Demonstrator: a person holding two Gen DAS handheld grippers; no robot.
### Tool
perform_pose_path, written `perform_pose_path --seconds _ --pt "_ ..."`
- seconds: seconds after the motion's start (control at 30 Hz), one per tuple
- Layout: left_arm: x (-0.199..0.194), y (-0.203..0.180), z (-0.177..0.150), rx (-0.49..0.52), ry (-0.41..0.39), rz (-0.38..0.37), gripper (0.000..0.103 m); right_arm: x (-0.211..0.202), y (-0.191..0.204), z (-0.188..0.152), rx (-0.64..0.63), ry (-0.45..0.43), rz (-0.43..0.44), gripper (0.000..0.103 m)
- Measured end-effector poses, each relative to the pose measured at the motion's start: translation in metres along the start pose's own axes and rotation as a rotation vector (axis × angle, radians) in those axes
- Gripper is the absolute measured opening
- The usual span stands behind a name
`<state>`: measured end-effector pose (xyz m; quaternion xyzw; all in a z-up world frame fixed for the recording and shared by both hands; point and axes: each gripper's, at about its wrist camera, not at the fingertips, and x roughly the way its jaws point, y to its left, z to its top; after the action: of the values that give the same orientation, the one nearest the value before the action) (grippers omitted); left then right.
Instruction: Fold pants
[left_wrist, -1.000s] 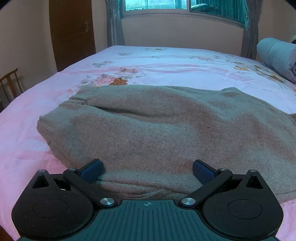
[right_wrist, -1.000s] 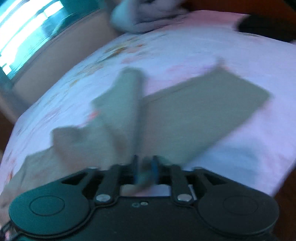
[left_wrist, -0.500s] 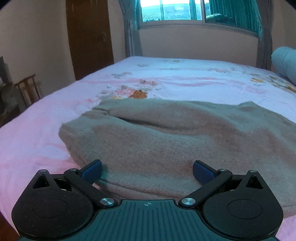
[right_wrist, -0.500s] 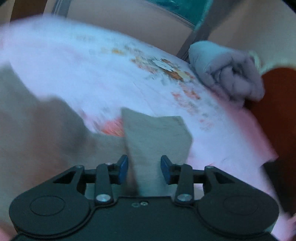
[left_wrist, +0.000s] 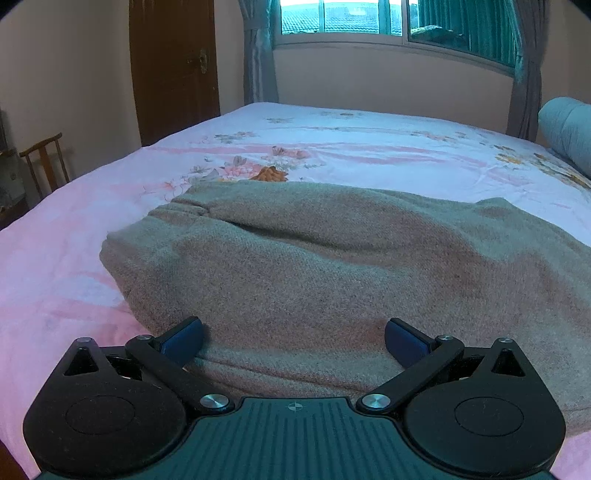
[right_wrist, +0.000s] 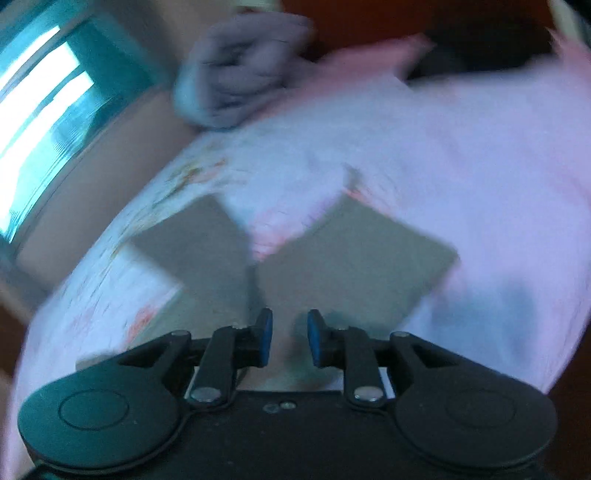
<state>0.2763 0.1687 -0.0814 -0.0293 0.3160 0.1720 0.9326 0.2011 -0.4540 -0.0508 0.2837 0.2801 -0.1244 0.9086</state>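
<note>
Left wrist view looks low across a bed (left_wrist: 332, 147) covered with a pink and white flowered sheet (left_wrist: 66, 266). The pants (left_wrist: 314, 266), grey-brown and woolly, lie spread across the near part of the bed, the gathered waistband (left_wrist: 184, 210) toward the left and the rest running off to the right edge of the picture. The left gripper (left_wrist: 293, 338) sits at the near edge of the pants with its jaws spread wide, one blue pad at each side of a fold of cloth; the pads do not press on it. Beyond the bed stand a brown door (left_wrist: 173, 70), a window (left_wrist: 388, 22) with grey curtains, a wooden chair (left_wrist: 46, 162) at far left and a rolled grey blanket (left_wrist: 565, 133) at far right.

Right wrist view is blurred. It looks down on the two legs of the pants (right_wrist: 354, 258), which lie flat on the sheet and part in a V, with pink sheet showing between them. The right gripper (right_wrist: 289, 341) hangs over the point where the legs meet. Its jaws are released, with a narrow gap between the blue pads, and nothing is caught there; cloth shows only below the gap. The blanket (right_wrist: 236, 70) lies at the top of this view, the window (right_wrist: 40, 122) at the left.
</note>
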Motion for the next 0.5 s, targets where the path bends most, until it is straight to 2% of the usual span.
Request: perform_pose_path --seconds 0.07,0.13,0.17,0.2,0.23,0.3,0.37,0.43,0.5 --pt "0.000 0.000 0.000 -0.001 -0.002 0.000 0.103 -0.003 0.026 0.001 -0.194 -0.030 -0.012 0.014" --pt "0.000 0.000 -0.001 -0.003 -0.006 0.001 0.103 0.005 0.052 0.003 -0.360 -0.046 -0.029 0.030" --pt "0.000 0.000 -0.001 -0.004 -0.007 0.001 0.103 0.010 0.063 0.003 -0.427 -0.065 -0.064 0.047" --pt "-0.001 0.000 -0.001 -0.004 -0.006 0.001 0.103 0.015 0.069 0.007 -0.464 -0.075 -0.086 0.051" --pt "-0.001 0.000 -0.001 -0.004 -0.005 0.001 0.103 0.020 0.072 0.010 -0.473 -0.074 -0.103 0.051" --pt "-0.001 -0.001 -0.002 -0.002 -0.003 -0.001 0.103 0.024 0.064 0.019 -0.412 -0.057 -0.102 0.050" --pt "-0.001 0.000 -0.002 -0.001 -0.003 -0.005 0.103 0.021 0.044 0.021 -0.283 -0.051 -0.085 0.048" --pt "0.000 0.000 -0.003 0.001 -0.004 -0.003 0.103 0.016 0.011 0.019 -0.099 -0.049 -0.044 0.047" --pt "0.000 -0.001 -0.003 0.003 -0.007 0.001 0.103 0.017 -0.030 0.015 0.130 -0.032 0.030 0.038"
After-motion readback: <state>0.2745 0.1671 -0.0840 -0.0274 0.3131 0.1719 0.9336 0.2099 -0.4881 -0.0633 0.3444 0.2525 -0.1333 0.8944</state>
